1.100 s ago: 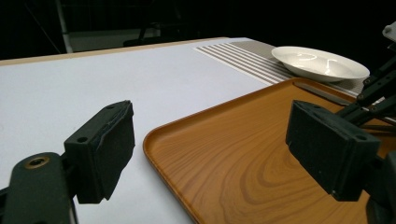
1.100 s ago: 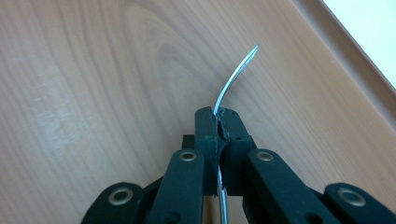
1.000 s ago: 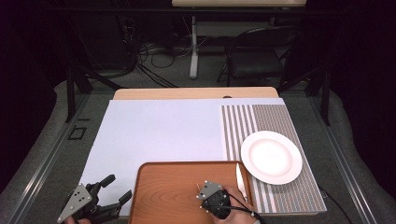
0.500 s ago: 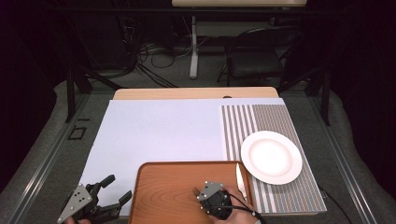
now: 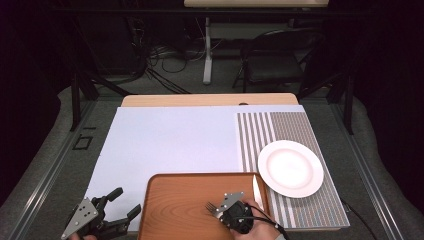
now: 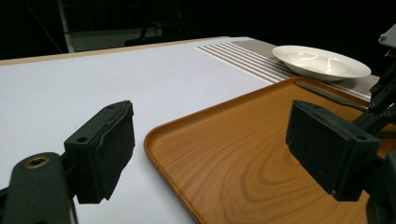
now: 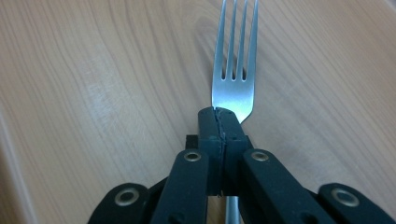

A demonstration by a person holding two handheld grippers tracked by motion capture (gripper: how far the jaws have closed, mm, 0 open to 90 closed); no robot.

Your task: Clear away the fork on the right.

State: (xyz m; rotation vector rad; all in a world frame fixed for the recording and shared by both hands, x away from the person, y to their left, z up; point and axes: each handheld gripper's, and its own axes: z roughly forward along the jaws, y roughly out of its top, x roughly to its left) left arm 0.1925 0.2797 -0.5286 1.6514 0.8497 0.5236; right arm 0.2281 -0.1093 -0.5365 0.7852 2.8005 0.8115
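The counter (image 5: pixel 165 145), covered by a pale sheet, is shown from above, with a striped placemat (image 5: pixel 280 130) laid along its right edge. A wooden tray (image 5: pixel 175 210) lies at the middle of the near edge, its rim also seen in the left gripper view (image 6: pixel 210 116). A white plate (image 5: pixel 290 168) rests on the placemat, just beyond the tray's far right corner, and a knife (image 5: pixel 258 191) lies along the tray's right rim.

The left hand-held gripper (image 5: pixel 118 209) is held at the near left corner of the counter, just beside the tray; its jaws stand well apart with nothing between them, one over the sheet and one over the tray.

The right hand-held gripper (image 5: pixel 218 208) is held over the tray near its right side. Its jaws have just been closing, and in the right gripper view (image 7: pixel 219 122) they are seen clamped together on the neck of a fork (image 7: pixel 235 70), whose tines point away over the wood grain. Whether the fork rests on the tray or is raised cannot be told.

The step in hand is judged to be the grasping of the fork. The next move probably calls for a lift clear of the rim and a carry toward the placemat, with the grip kept firm so that the thin handle does not pivot.
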